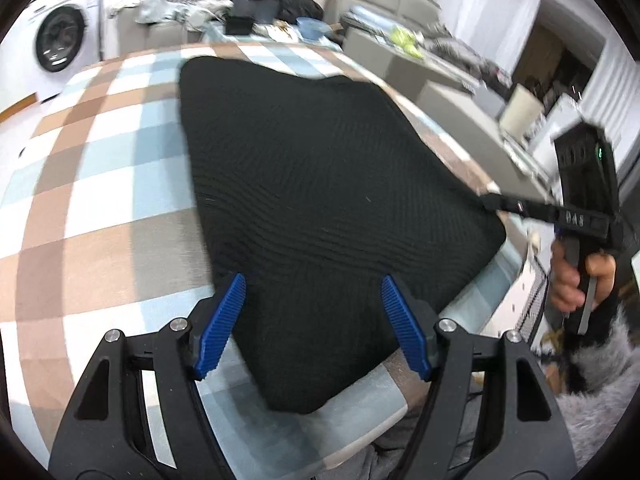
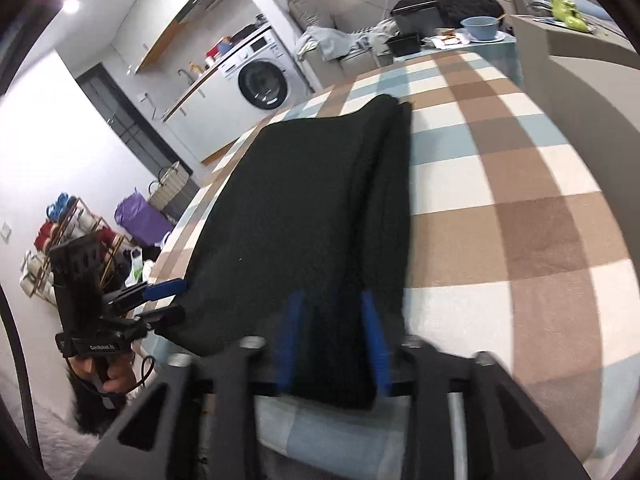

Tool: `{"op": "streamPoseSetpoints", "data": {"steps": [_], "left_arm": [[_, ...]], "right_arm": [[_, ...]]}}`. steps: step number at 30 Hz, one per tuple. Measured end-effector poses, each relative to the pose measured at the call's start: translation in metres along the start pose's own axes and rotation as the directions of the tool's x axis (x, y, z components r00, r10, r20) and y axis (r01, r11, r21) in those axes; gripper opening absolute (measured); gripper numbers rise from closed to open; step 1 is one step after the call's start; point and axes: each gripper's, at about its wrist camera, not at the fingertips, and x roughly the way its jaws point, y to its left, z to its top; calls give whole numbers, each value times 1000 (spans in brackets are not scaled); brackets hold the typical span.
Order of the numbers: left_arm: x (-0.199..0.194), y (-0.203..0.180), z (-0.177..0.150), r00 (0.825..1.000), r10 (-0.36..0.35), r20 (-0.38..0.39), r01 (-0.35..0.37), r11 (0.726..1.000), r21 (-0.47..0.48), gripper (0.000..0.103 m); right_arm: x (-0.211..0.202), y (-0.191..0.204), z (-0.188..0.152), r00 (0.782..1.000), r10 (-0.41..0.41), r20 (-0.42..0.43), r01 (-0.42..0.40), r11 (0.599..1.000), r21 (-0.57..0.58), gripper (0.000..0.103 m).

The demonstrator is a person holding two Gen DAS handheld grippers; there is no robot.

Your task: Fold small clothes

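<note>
One black garment [image 1: 320, 200] is lying folded flat on the checked tabletop [image 1: 100, 200], near its front edge. Left view is showing the left tongs [image 1: 312, 320] spread wide, released, hovering over the near hem; right tongs [image 1: 492, 200] are reaching the far corner. Right view is showing right tongs [image 2: 332, 336] parted, blurred, straddling the garment's stacked edge, not pressing. Two tongs, one washer [image 2: 262, 84].

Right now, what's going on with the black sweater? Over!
Left gripper open over near edge. Right gripper open, sweater edge between fingers. Black sweater folded flat on checked cloth. Nothing blocking.
</note>
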Motion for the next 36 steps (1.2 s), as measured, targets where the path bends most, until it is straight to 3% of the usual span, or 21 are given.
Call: {"op": "streamPoseSetpoints", "data": {"steps": [7, 9, 10, 15, 17, 22, 36], "left_arm": [[10, 24, -10, 996, 78, -36, -81, 991, -109, 69], [9, 24, -10, 998, 66, -13, -67, 992, -108, 58], [10, 24, -10, 999, 42, -16, -43, 993, -110, 44], [16, 25, -5, 999, 50, -15, -51, 994, -96, 26], [16, 27, -3, 999, 40, -14, -41, 994, -104, 20], [20, 31, 5, 999, 44, -7, -44, 993, -108, 18], [45, 65, 55, 992, 126, 7, -123, 981, -150, 18]], "right_arm": [[16, -3, -5, 999, 9, -38, -7, 999, 47, 42], [19, -1, -5, 999, -1, -39, 2, 1000, 31, 42], [20, 0, -5, 999, -4, -44, 5, 1000, 23, 42], [24, 5, -5, 998, -24, -58, 23, 1000, -18, 42], [26, 8, -5, 998, -38, -57, 36, 998, -42, 35], [35, 11, -1, 998, -40, -50, 38, 998, -44, 27], [74, 23, 39, 996, -84, -20, 84, 996, -30, 27]]}}
